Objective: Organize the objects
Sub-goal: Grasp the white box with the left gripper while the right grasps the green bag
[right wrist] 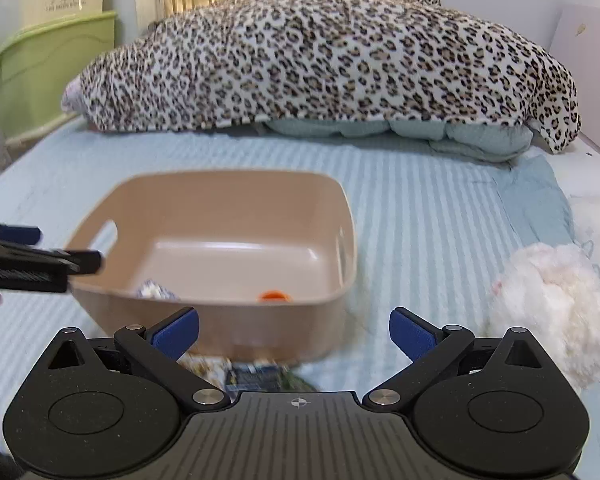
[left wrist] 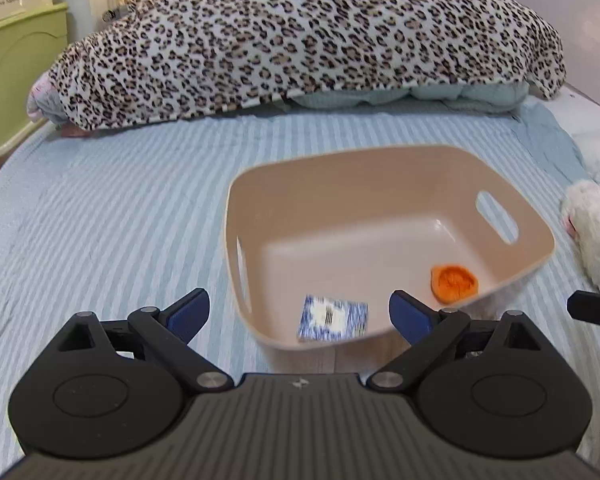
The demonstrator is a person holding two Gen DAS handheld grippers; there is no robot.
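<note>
We hold the left gripper [left wrist: 299, 314] just over the near rim of the beige plastic basket [left wrist: 512, 280], its blue fingers [left wrist: 188, 314] spread wide with nothing between them. The risk on this side, as we judge it, is the near wall: it sits right under the spread fingers, and a careless drop or push could catch the rim and tip or slide the light basket on the soft striped bedsheet [left wrist: 100, 208].

Inside the basket, near its front-left corner, lies a small blue-and-white packet [left wrist: 333, 317], flat, with a pale label patch; its print is too blurred for us to read. To its right, against the basket's right wall, sits a small round orange piece [left wrist: 455, 283], dished in the middle; we cannot tell what it is.

Our right gripper [right wrist: 294, 336] hangs in front of the basket, fingers likewise wide apart and empty. Just below them, in front of the basket's near wall, lies a blurred printed item [right wrist: 256, 374], partly hidden by the gripper body, so we could misjudge its edges and pinch the sheet instead. Right of the basket rests a fluffy white plush [right wrist: 556, 312], apart from it; its loose pile could slip out of a shallow pinch.
</note>
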